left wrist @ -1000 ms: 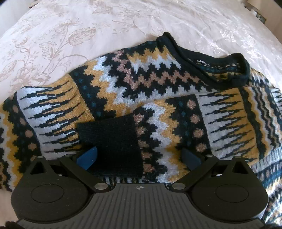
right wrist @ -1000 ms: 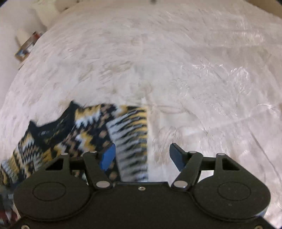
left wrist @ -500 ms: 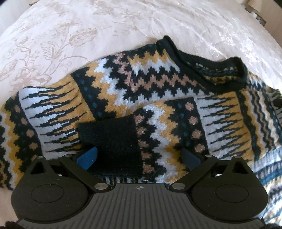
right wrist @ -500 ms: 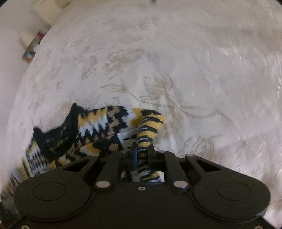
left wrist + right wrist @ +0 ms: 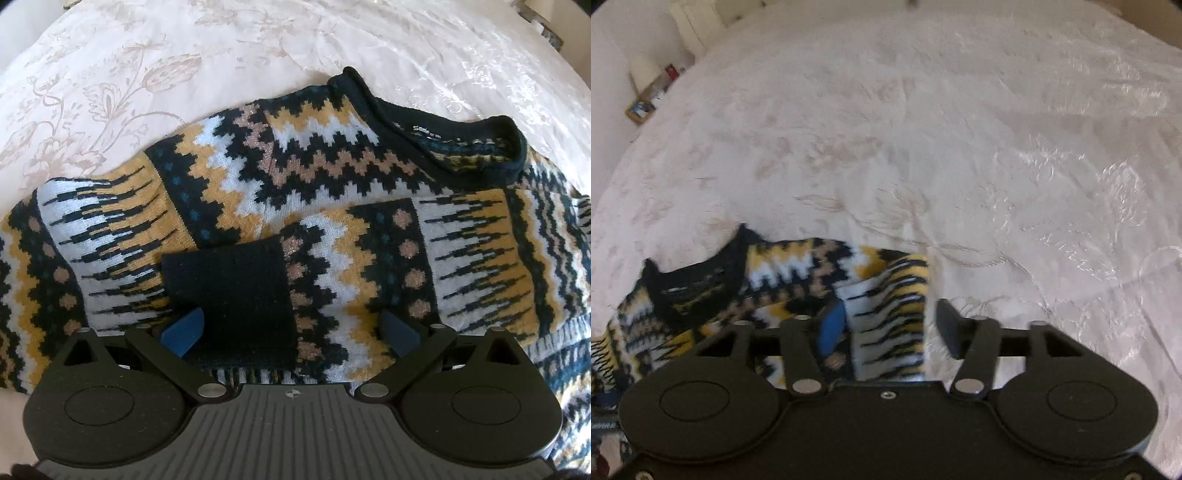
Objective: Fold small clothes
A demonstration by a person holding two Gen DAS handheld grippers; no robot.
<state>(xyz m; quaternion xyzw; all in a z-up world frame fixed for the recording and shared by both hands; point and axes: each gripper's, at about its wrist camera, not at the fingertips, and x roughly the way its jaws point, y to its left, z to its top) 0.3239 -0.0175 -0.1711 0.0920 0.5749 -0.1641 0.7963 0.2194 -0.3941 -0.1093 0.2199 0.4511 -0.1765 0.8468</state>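
Nearby, bedside clutter (image 5: 652, 94) beyond bedspread (image 5: 923, 129).

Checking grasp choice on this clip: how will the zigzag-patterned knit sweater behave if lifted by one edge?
The zigzag-patterned knit sweater looks floppy: its sleeve lies folded flat across the body, so it would likely drape. The thick knit probably grips pads rather than slipping. On the smooth white embroidered bedspread it may slide when pushed.

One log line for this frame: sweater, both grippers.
sweater: flat on bedspread, sleeve folded across | left gripper: open over cuff | right gripper: just reopened, sweater edge between fingers, unpinched
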